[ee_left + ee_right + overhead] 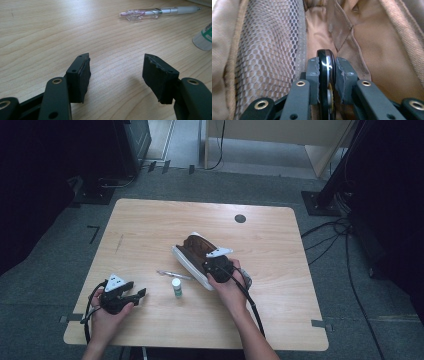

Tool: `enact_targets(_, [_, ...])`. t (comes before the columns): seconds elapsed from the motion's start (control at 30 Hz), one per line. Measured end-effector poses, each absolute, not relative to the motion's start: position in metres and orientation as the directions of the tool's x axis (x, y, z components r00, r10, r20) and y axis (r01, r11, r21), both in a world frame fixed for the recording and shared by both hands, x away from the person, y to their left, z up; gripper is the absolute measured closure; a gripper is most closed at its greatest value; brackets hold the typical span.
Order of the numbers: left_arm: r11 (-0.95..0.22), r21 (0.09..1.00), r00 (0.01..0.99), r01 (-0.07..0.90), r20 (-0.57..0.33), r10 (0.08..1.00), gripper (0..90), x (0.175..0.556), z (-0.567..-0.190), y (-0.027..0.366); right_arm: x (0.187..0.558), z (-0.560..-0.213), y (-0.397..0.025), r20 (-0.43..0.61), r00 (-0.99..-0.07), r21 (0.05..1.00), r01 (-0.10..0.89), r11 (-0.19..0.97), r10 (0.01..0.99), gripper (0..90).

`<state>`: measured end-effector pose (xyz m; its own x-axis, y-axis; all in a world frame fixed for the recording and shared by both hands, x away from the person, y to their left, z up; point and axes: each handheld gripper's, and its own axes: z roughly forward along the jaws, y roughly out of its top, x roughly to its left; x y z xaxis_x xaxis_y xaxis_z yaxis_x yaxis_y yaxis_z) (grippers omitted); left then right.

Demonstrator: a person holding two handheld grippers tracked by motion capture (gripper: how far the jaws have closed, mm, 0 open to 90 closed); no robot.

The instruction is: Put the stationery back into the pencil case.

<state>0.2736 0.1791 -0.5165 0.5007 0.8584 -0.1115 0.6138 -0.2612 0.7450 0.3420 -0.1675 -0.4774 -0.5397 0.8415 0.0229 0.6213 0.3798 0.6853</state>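
We see the table (pixel 150 220), pale wood, across the middle of the high view. Just right of centre lies the pouch (pixel 192 247), open, white outside with a brown lining. In the right gripper view that lining is tan fabric on the right and a honeycomb mesh pocket (pixel 267 50) on the left.

Our right gripper (pixel 218 266) sits at the pouch's near end, reaching inside. Its jaws are clamped on a thin black disc (pixel 326 60), glossy-edged, held edge-on at lower centre of the right gripper view, inside the pouch.

Our left gripper (pixel 141 293) rests at the lower left of the high view, jaws apart and holding nothing, over bare wood.

Between the grippers lie a clear pen (pixel 155 12) with a pink end and a small white bottle (pixel 176 287) with a green label. The label's writing is too blurred for us to read.
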Motion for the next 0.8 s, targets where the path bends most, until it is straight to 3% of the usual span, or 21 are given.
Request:
enact_targets(0.27, [-0.257,0.746,0.500,0.615,-0.116,0.858,39.6,0.274,-0.517,0.179,0.342,-0.475,-0.169,0.021,-0.535,0.707,0.605,0.366,0.844,65.5])
enact_targets(0.8, [-0.250,0.745,0.501,0.619,-0.129,0.856,38.8,0.274,-0.517,0.180,0.322,-0.438,-0.187,0.067,-0.555,0.840,0.479,0.253,0.829,65.8])
